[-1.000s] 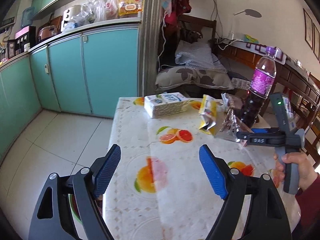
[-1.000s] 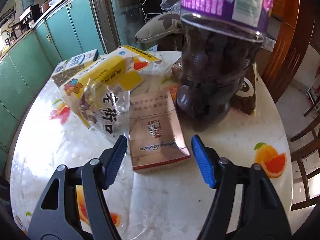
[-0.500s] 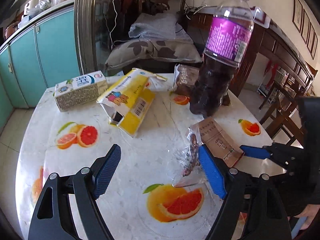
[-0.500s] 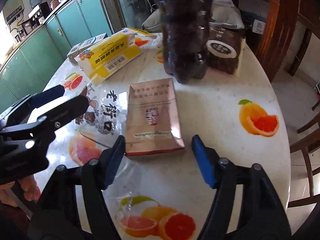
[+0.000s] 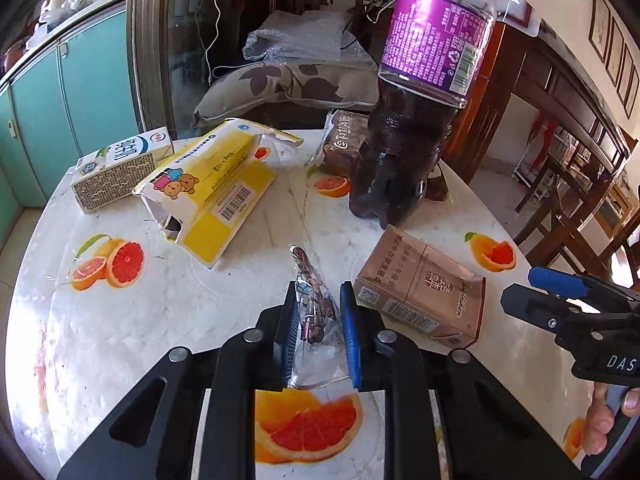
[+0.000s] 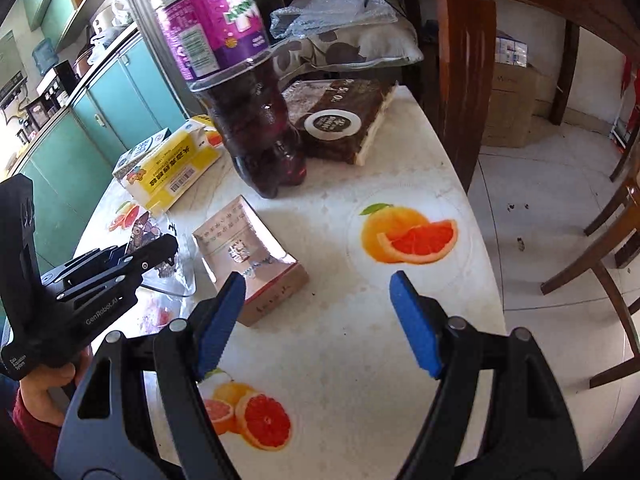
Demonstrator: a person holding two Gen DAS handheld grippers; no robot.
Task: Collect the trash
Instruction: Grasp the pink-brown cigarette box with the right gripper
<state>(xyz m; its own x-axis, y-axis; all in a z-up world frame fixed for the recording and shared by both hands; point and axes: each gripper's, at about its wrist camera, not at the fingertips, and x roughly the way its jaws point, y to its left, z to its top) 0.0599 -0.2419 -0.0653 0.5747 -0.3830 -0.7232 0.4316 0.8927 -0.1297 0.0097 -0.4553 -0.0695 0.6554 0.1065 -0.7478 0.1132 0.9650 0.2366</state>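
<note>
Left gripper [image 5: 319, 330] clamped on crumpled clear printed plastic wrapper [image 5: 314, 312], right gripper [image 6: 318, 322] spread wide, brown cardboard cigarette pack [image 5: 424, 300] just beside the wrapper.

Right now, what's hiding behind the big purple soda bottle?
Behind the bottle lies a dark brown packet with a round label, flat on the table. The bottle covers the packet's near left corner, so whatever sits there cannot be seen.

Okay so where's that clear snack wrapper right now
The clear snack wrapper is pinched in the left tongs, low and central in the left wrist view, on the table just left of the brown cigarette pack.
</note>
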